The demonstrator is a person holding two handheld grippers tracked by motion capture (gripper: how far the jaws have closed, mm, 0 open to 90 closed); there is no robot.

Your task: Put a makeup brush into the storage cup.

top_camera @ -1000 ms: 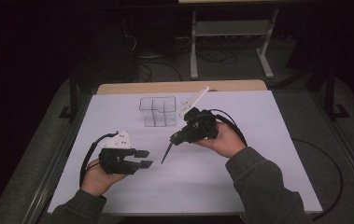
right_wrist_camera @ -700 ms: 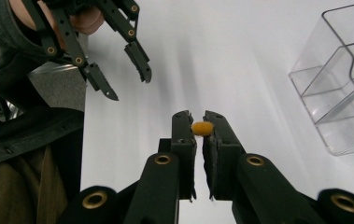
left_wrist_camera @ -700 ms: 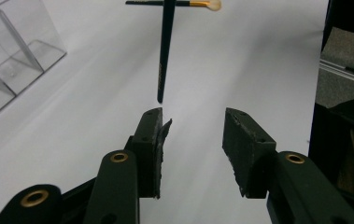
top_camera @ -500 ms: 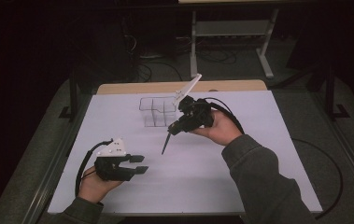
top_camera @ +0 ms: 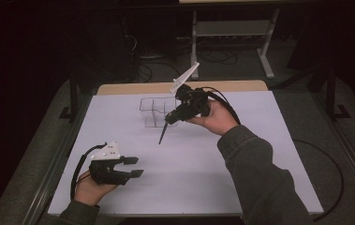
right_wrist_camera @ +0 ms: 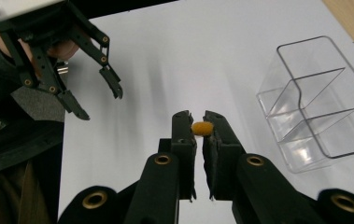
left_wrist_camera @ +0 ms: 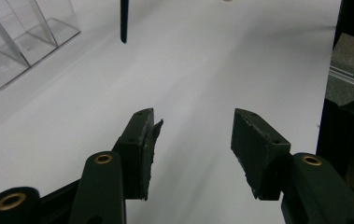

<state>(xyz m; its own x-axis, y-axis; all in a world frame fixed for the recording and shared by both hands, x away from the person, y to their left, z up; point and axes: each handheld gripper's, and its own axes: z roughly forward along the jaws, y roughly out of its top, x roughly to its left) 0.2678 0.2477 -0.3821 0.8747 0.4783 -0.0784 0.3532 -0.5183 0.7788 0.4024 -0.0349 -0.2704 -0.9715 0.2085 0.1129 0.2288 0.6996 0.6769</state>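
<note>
High view first. Pinching a long thin stick (top_camera: pixel 162 133) tight in the right claw (top_camera: pixel 170 118), up above the far middle of the white surface (top_camera: pixel 212 178). Slanting: white end up and far, dark end down and near. Hanging just beside the near right corner of a clear box (top_camera: pixel 152 112) with little rooms inside, not in it yet.

Over on the near left, resting low with the left claw (top_camera: pixel 134 167) about half open. Just been opening wider, with nothing inside. Pointing toward the box and the dark stick tip.

From the right gripper view, squeezing a small orange bit (right_wrist_camera: pixel 201 128) between the two black sides; hard to tell whether part of the stick or not.

Probably carrying the stick to the box now. Next, likely: moving over one little room, tipping the dark end down, lowering gently, then letting go. Careful not to bump the thin clear walls.

No words, names or labels to read anywhere.
</note>
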